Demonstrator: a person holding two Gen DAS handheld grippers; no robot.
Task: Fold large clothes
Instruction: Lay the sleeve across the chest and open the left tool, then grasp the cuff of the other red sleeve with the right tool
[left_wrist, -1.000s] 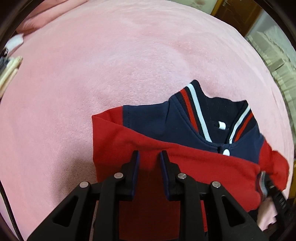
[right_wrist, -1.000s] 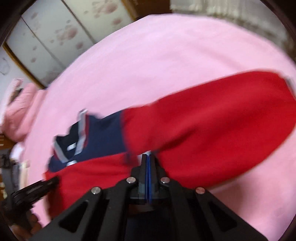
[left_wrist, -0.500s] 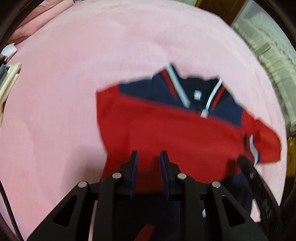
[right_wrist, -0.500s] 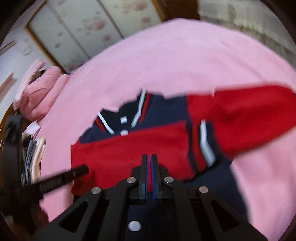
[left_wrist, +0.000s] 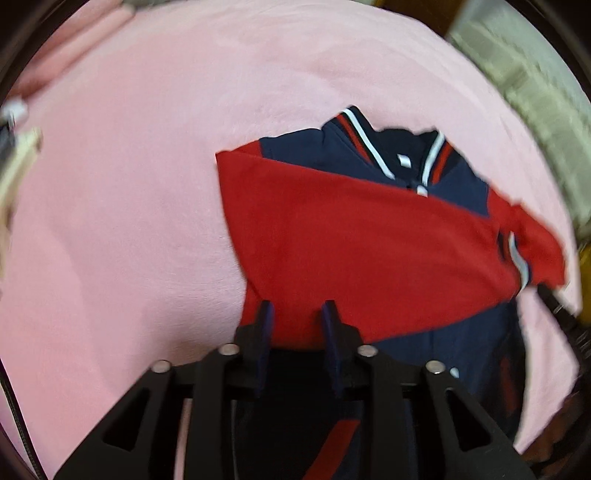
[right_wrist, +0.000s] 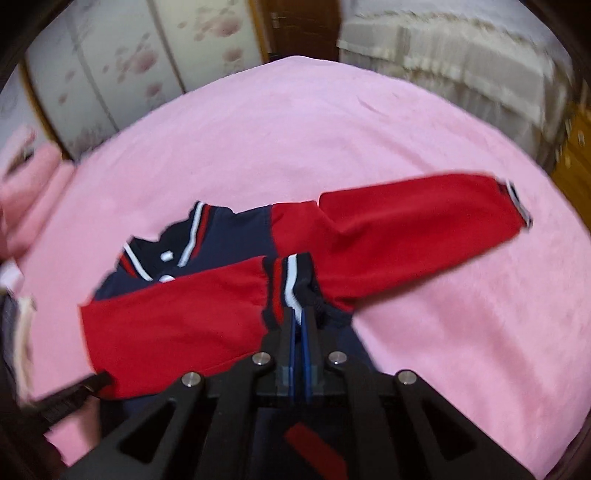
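Note:
A navy jacket with red sleeves (left_wrist: 369, 240) lies collar-up on the pink bed cover (left_wrist: 129, 221). One red sleeve is folded across its chest, and its striped cuff (right_wrist: 288, 280) bunches at the tips of my right gripper (right_wrist: 297, 314), which is shut on the cuff's edge. The other sleeve (right_wrist: 424, 214) stretches out flat to the right. My left gripper (left_wrist: 297, 314) hovers over the lower edge of the folded sleeve. Its jaws are opening, and the pads press on nothing. Each view catches the other gripper at its edge: the right gripper (left_wrist: 546, 295) and the left gripper (right_wrist: 99, 378).
Pink pillows (right_wrist: 33, 184) lie at the bed's left end, beside a stack of folded cloth (left_wrist: 18, 158). Floral wardrobe doors (right_wrist: 129, 55), a wooden door (right_wrist: 295, 26) and cream lace fabric (right_wrist: 461, 55) stand beyond the far edge. Bare pink cover (right_wrist: 295, 129) surrounds the jacket.
Both grippers have lifted and drawn back, so more of the jacket shows. The sleeve now lies across the chest with its cuff at the right gripper. The left jaws have spread wider.

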